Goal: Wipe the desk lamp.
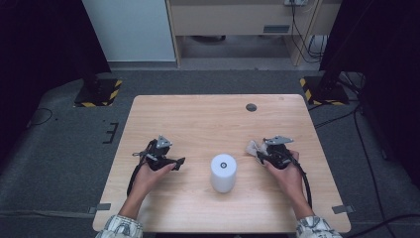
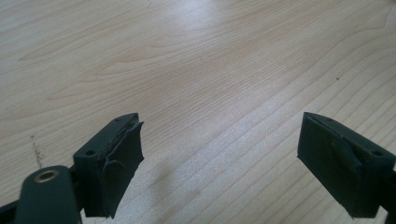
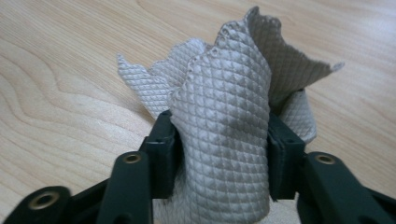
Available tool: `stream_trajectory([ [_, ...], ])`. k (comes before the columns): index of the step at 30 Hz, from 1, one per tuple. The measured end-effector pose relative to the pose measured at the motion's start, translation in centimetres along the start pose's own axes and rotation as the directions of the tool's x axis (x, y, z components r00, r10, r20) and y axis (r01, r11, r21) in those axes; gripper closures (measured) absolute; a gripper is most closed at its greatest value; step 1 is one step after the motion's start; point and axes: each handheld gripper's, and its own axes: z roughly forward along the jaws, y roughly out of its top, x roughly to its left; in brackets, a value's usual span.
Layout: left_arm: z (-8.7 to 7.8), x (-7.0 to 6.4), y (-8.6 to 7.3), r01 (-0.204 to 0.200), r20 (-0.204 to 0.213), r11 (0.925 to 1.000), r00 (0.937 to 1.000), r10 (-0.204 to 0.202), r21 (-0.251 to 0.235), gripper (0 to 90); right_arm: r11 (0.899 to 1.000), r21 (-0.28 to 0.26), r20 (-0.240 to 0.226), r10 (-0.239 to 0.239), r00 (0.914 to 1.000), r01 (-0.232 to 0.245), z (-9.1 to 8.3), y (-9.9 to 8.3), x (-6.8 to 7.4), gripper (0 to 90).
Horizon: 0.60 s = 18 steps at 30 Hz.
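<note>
From the high view, we hold the right gripper [image 1: 261, 151] closed on a crumpled paper towel [image 1: 253, 147] right of the upright paper towel roll [image 1: 223, 172] at the desk [image 1: 198, 119] centre; the left gripper [image 1: 176, 162] lies just beyond the roll's opposite side. In the left gripper view, our fingers [image 2: 114, 161] stand wide apart, empty, over bare wood. In the right gripper view, our fingers [image 3: 163, 149] pinch the towel, which rises upright between them.
</note>
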Motion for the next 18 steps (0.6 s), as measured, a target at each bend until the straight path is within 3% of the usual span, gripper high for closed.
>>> stream_trajectory([
  [4,0.0,0.0,-0.1,-0.001,-0.004,1.0000,1.0000,0.001,-0.001,11.9,0.999,-0.005,-0.005,0.033,0.9994,-0.033,-0.2,0.0,-0.3,39.2],
  [6,0.0,0.0,-0.2,0.001,-0.006,1.0000,1.0000,-0.001,0.000,11.3,0.997,-0.040,-0.003,0.070,0.9975,-0.070,-0.8,0.3,-0.4,29.7],
  [9,-0.1,0.2,-0.2,0.001,-0.015,1.0000,0.9999,-0.001,0.002,9.4,0.993,-0.095,0.012,0.075,0.9971,-0.074,-2.0,0.8,-0.4,19.5],
  [14,-0.5,0.5,-0.3,0.012,-0.032,0.9999,0.9994,-0.013,-0.005,6.7,0.980,-0.186,0.018,0.076,0.9970,-0.071,-4.3,1.2,-0.1,12.4],
  [18,-0.7,0.7,-0.5,0.018,-0.042,0.9998,0.9990,-0.018,-0.008,5.4,0.975,-0.212,0.035,0.077,0.9965,-0.068,-5.9,0.9,-0.4,9.6],
])
